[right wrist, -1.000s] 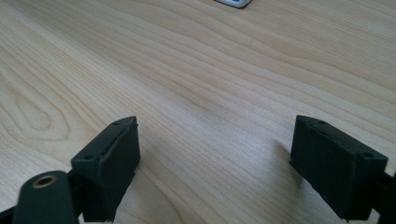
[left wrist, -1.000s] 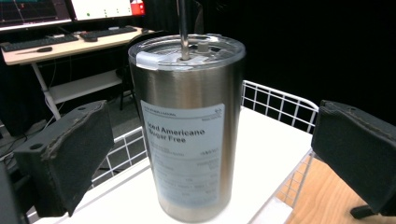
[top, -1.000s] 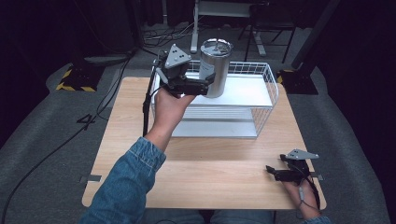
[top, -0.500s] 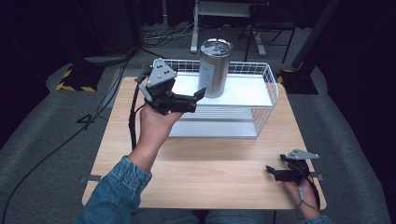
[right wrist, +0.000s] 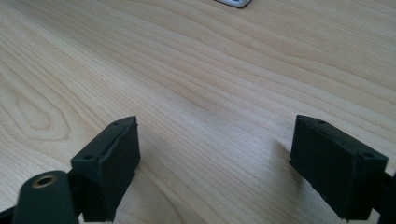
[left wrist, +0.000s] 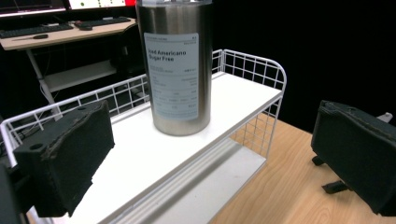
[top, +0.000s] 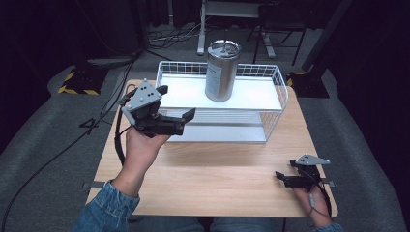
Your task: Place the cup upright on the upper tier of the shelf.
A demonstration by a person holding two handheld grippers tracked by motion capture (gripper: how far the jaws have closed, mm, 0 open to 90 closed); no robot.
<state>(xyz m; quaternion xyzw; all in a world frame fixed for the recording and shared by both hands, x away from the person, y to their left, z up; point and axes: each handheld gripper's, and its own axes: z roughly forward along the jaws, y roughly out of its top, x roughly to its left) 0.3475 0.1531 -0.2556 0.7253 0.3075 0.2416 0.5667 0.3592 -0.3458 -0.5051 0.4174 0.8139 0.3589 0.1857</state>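
Left gripper now clear of tumbler

A light wooden bench with a pale grain carries a white wire rack that sits along its far half, closer to the right edge than the left. The rack has two white shelves, one above the other, fenced by a low wire rail. On the upper shelf a steel tumbler with a printed label stands upright, left of centre. At the near right corner the right tongs rest on the wood.
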